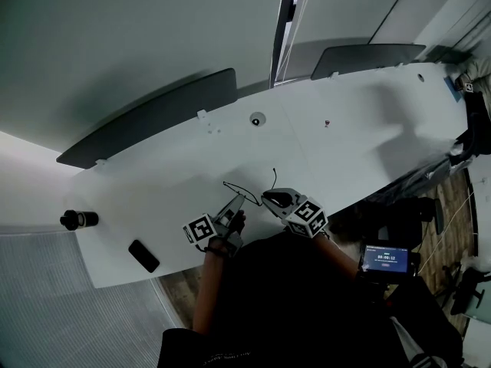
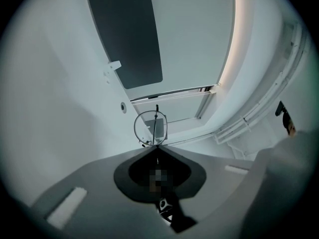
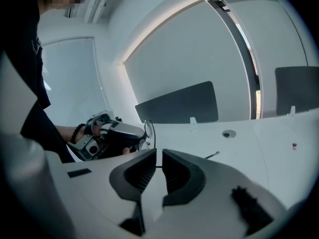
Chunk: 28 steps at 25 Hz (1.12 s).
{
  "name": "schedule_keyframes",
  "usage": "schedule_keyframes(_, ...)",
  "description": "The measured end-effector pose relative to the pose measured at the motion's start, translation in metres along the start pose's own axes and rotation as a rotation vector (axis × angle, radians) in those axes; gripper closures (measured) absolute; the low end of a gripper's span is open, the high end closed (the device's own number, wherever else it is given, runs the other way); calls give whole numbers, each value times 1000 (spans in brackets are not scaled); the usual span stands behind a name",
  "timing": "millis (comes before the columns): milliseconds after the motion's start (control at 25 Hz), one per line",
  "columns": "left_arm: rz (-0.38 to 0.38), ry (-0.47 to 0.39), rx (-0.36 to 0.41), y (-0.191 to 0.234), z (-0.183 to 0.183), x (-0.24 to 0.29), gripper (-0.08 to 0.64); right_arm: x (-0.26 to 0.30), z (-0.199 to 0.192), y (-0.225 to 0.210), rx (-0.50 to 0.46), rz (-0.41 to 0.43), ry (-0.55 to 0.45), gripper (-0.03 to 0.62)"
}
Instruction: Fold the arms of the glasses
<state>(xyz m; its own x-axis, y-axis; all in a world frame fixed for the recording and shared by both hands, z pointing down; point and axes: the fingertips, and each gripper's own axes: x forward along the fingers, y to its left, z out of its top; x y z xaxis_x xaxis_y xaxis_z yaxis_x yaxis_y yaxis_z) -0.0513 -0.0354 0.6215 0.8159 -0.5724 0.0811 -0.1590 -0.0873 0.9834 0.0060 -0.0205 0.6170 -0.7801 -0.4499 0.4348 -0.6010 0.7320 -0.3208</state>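
Glasses held above the white table, one gripper at each side

Your left gripper has its jaws pressed together on the rim of the wire-frame glasses, so the round lens stands up at 12 o'clock from the jaw tips. Your right gripper keeps its jaws a narrow slit apart; the thin arm crosses behind this slit and its tip comes out at 2 o'clock. On the table, a flat black device lies at 8 o'clock from the left gripper.
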Motion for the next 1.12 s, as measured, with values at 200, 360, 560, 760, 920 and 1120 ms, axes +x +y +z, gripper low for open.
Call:
schedule_keyframes(200, 12, 17, 28, 4, -2, 1, 549, -9, 4, 1, -23, -7, -18, 551)
schedule_keyframes(360, 29, 58, 69, 6, -8, 2, 549, -16, 21, 3, -182, -29, 1, 551)
schedule_keyframes(560, 4, 131, 128, -5, -21, 13, 549, -5, 26, 13, -371, -15, 94, 549)
schedule_keyframes(760, 5, 184, 180, -9, -30, 17, 549, 3, 22, 15, -421, -5, 173, 548)
schedule_keyframes(920, 21, 200, 199, -1, -33, 15, 549, 6, 16, 12, -478, -8, 223, 548)
schedule_keyframes(1120, 12, 201, 190, -4, -35, 17, 549, 9, 12, 10, -491, 9, 254, 548)
